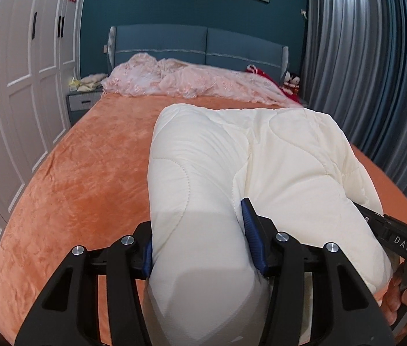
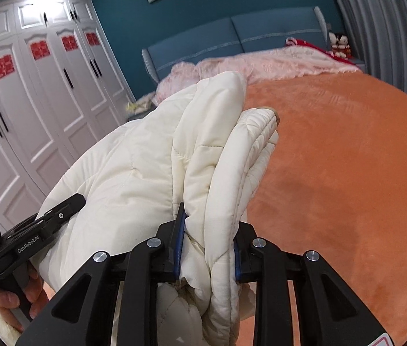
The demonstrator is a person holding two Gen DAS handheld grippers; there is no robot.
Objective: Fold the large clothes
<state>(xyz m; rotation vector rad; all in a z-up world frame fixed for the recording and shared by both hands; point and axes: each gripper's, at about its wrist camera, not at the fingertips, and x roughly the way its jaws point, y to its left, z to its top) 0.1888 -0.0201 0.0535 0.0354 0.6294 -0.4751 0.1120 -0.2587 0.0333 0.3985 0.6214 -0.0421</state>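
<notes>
A cream quilted garment [image 1: 261, 158] is bunched up and held above the orange bed [image 1: 82, 178]. My left gripper [image 1: 200, 248] is shut on a thick fold of it near the bottom of the left wrist view. My right gripper [image 2: 209, 248] is shut on several stacked layers of the same garment [image 2: 145, 167], whose folded edges stick up between the fingers. The right gripper's body [image 1: 399, 245] shows at the right edge of the left wrist view, and the left gripper's body [image 2: 24, 239] at the lower left of the right wrist view. The two grippers are close together.
The orange bed cover [image 2: 347, 173] spreads ahead. A pink lace cover [image 1: 197, 80] is heaped by the blue headboard [image 1: 197, 46]. White wardrobe doors [image 1: 10, 86] stand left, grey curtains [image 1: 370, 66] right, and a bedside table [image 1: 84, 102] holds small items.
</notes>
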